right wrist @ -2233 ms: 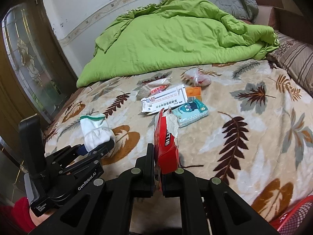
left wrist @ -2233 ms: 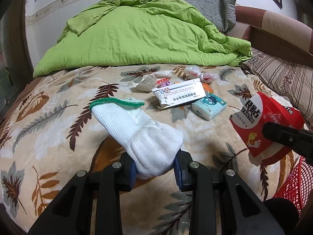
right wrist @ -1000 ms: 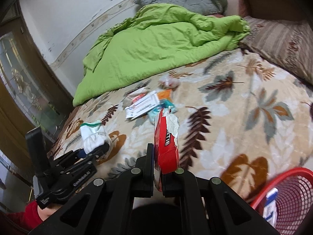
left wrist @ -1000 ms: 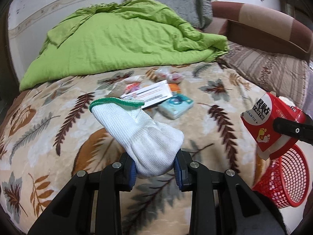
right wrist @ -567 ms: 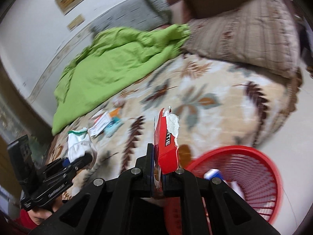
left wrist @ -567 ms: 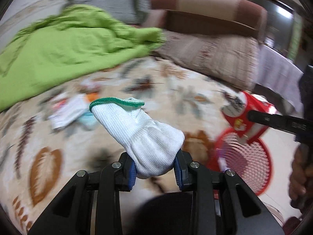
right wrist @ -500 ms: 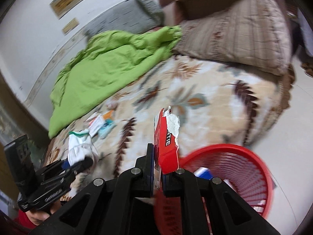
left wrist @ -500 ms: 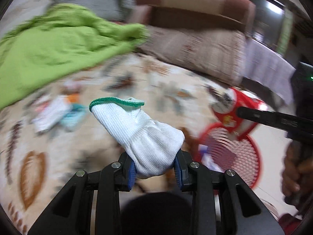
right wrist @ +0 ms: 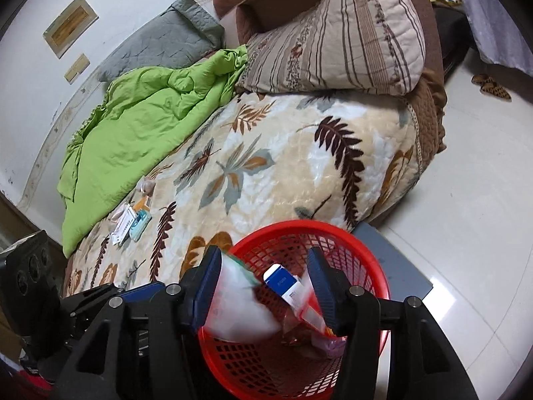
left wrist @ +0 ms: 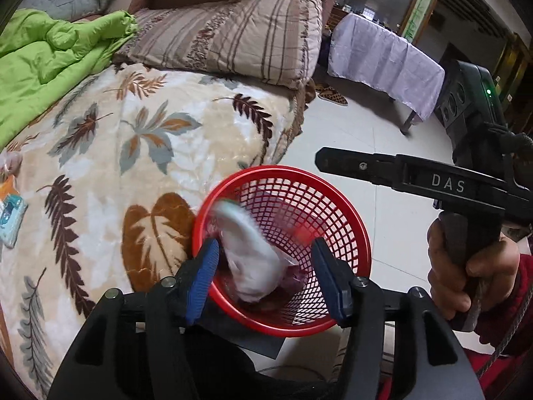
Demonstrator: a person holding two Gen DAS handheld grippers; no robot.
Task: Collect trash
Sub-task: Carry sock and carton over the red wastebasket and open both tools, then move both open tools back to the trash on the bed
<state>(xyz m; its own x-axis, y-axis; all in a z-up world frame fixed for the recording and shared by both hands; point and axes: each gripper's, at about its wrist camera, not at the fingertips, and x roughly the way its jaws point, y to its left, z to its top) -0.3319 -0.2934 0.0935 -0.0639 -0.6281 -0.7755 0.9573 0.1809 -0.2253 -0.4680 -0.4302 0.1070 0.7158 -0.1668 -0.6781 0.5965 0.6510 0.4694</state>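
Observation:
A red mesh basket (left wrist: 353, 233) (right wrist: 366, 250) stands on the floor by the bed's corner. My left gripper (left wrist: 265, 250) hangs over it, jaws opening. A white glove (left wrist: 250, 266) with a green cuff is a blur between the blue pads, loose and dropping in. My right gripper (right wrist: 263, 260) is over the same basket, jaws opening too. The red packet (right wrist: 309, 311) blurs past its right pad. The glove (right wrist: 233, 310) falls by its left pad. A blue-and-white box (right wrist: 283, 283) lies inside. A hand (left wrist: 466, 266) holds the right gripper (left wrist: 333, 160).
More litter lies far back on the leaf-print blanket (right wrist: 266, 173): a white carton (right wrist: 123, 225) and a teal tissue pack (right wrist: 140, 226) (left wrist: 11, 213). A green quilt (right wrist: 140, 126), a striped pillow (left wrist: 233, 33), a lilac-covered table (left wrist: 383, 53) and slippers (right wrist: 491, 86) surround the tiled floor.
Both grippers swung right, from over the bed to above the red basket, and tipped downward. Their jaws opened, letting go of the white glove and the red packet.

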